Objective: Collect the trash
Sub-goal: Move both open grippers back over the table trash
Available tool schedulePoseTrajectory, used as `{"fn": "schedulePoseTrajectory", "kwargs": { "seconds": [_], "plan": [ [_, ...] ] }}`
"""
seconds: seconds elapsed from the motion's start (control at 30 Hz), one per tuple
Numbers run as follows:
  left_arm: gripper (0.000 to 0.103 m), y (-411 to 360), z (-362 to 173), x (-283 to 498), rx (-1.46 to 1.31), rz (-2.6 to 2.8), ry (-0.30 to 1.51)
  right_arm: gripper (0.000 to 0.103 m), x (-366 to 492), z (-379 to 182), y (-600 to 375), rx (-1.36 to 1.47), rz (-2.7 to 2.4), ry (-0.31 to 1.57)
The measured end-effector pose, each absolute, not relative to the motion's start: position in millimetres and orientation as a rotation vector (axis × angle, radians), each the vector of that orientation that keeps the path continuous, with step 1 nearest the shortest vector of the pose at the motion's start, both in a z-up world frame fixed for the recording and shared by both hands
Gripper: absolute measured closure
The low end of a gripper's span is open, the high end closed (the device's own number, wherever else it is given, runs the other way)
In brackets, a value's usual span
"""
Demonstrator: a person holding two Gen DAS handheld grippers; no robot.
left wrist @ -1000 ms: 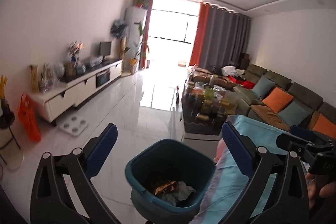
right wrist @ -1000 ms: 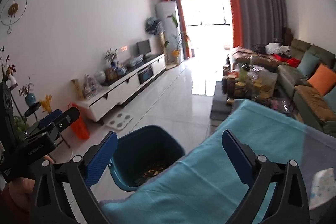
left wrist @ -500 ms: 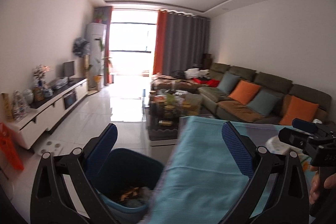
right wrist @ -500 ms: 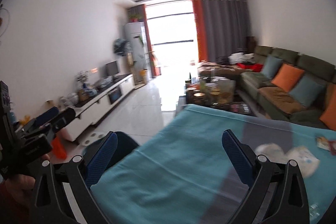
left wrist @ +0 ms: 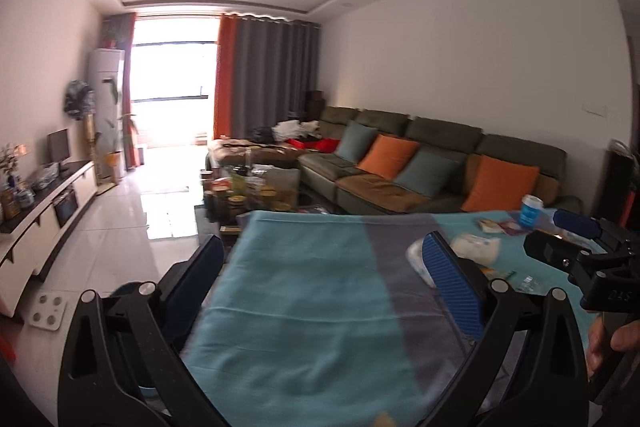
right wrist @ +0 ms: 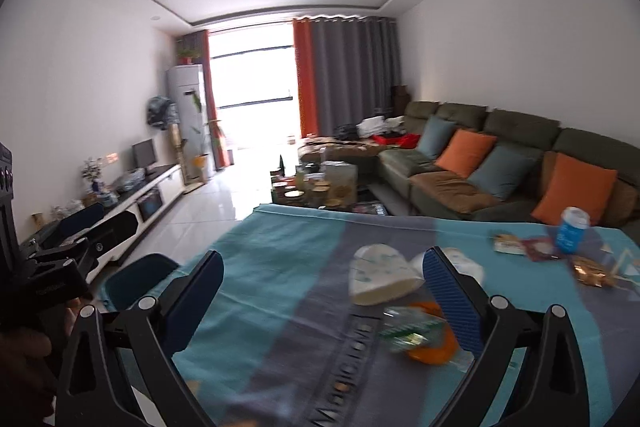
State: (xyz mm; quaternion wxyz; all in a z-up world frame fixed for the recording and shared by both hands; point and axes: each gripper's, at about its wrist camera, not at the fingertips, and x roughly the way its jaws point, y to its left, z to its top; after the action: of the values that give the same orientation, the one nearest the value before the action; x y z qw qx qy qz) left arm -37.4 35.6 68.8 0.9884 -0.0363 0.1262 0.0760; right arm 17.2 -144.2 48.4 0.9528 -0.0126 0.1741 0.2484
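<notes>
Around us is a long living room with a green sofa (right wrist: 500,155) and orange cushions along the right wall. Before us lies a table under a teal and grey cloth (right wrist: 288,267). At its left edge, on the floor, stands the dark teal bin (right wrist: 136,279). We hold the left gripper (left wrist: 320,287) above the bare cloth, its blue fingers wide apart with nothing between them. The right gripper (right wrist: 320,291) is also spread wide and empty, above the trash. White crumpled paper (right wrist: 380,275) lies just beside its right finger, with an orange and green wrapper (right wrist: 420,335) near it. Farther right stand a blue cup (right wrist: 572,229) and small packets (right wrist: 508,243).
</notes>
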Motion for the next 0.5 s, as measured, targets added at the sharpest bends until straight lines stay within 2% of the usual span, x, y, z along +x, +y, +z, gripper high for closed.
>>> {"fn": "schedulePoseTrajectory", "kwargs": {
  "seconds": [0.5],
  "plan": [
    [0.005, -25.9, 43.4, 8.8, -0.036, -0.042, 0.335, 0.007, 20.5, 4.1, -239.5, 0.055, 0.247, 0.444]
  ]
}}
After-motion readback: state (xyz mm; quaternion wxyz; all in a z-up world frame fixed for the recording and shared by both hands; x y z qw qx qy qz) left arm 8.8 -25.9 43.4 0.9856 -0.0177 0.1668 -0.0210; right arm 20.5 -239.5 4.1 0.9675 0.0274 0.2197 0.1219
